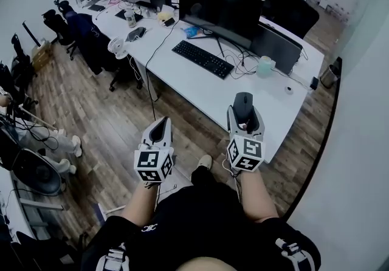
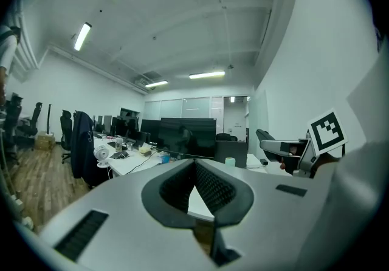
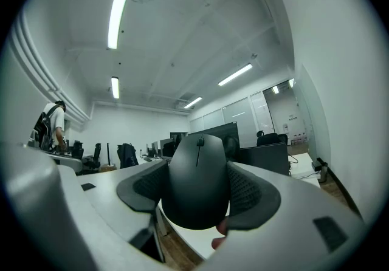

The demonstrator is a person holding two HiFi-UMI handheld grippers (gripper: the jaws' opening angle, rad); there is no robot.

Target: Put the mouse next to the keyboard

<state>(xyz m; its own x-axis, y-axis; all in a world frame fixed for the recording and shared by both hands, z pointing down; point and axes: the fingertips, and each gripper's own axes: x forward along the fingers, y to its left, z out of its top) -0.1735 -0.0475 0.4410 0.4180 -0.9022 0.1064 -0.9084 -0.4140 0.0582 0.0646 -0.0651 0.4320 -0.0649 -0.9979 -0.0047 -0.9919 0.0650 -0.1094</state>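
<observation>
Right hand-held gripper (image 1: 245, 119) clamps the mouse (image 1: 243, 103) by its flanks: light, rigid, probably slick, so that side grip suits. Left hand-held gripper (image 1: 159, 133) is pinched together, empty.

Cool, even white light fills the office from long fluorescent ceiling strips (image 3: 118, 14). Shadows on the long white desk top (image 1: 200, 87) are faint and soft. All three views are fisheye: walls bow outward and the corners fall to black. The matte black computer mouse (image 3: 197, 181) carries a dull sheen on top. Surfaces closest to the lens look slightly blurred.
</observation>
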